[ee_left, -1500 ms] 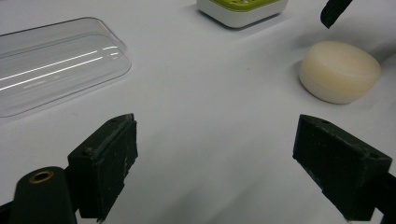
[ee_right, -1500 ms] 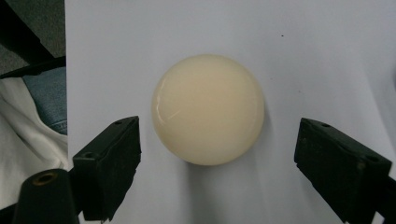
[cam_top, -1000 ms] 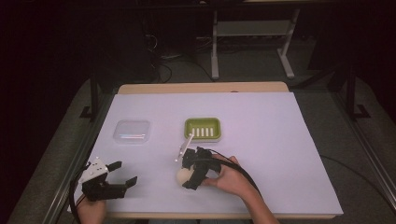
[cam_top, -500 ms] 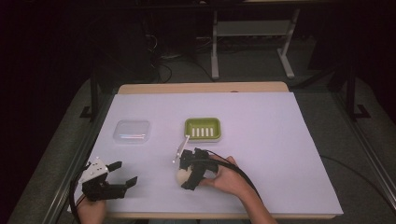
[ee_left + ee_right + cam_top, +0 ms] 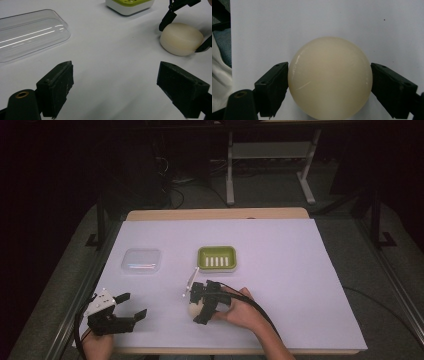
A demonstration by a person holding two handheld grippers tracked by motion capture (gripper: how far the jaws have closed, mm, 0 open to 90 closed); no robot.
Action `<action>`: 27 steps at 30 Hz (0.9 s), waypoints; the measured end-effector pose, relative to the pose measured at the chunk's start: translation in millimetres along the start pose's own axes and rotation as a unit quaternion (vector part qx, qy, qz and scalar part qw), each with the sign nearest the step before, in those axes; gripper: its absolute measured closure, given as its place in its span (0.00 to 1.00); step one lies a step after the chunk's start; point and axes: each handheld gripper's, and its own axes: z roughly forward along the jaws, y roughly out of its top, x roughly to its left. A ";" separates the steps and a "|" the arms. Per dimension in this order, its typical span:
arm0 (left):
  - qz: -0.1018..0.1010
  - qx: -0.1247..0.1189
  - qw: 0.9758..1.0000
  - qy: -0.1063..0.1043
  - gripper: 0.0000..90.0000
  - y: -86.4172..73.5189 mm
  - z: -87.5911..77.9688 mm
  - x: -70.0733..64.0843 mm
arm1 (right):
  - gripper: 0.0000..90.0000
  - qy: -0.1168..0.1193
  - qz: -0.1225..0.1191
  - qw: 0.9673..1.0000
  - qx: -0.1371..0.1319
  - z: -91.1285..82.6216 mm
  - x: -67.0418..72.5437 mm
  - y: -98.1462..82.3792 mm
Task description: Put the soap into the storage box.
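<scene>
A cream oval soap bar (image 5: 329,77) sits between the two jaws of my right gripper (image 5: 329,86), which press on its left and right sides. In the high view that gripper (image 5: 198,307) is at the table's front centre, with the soap bar (image 5: 191,309) at its tip, low over the white table. The left gripper view shows the soap bar (image 5: 181,38) resting on or just above the surface. My left gripper (image 5: 131,306) is at the front left, open and holding nothing (image 5: 113,82). A green soap dish (image 5: 216,249) stands just beyond the right gripper.
A clear plastic lid (image 5: 142,261) lies left of the soap dish, also seen as the lid (image 5: 27,32) ahead of my left gripper. The soap dish (image 5: 128,6) is at the far top there. White paper covers the table (image 5: 300,270); its front edge is close to both hands.
My right gripper with the soap bar has drifted slightly left and toward the front edge. The left gripper has stayed where it was.
</scene>
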 end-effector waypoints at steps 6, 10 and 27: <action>-0.003 -0.002 1.000 0.000 0.14 -0.1 -0.2 -0.7 | 0.19 -0.004 -0.001 1.000 0.003 1.1 0.2 0.8; 0.001 -0.001 1.000 0.000 0.14 -0.1 -0.3 0.2 | 0.21 -0.004 -0.001 1.000 0.006 2.2 0.3 0.9; -0.001 -0.001 1.000 0.000 0.14 -0.2 -0.4 -0.1 | 0.25 -0.004 -0.007 1.000 0.013 2.6 2.0 3.2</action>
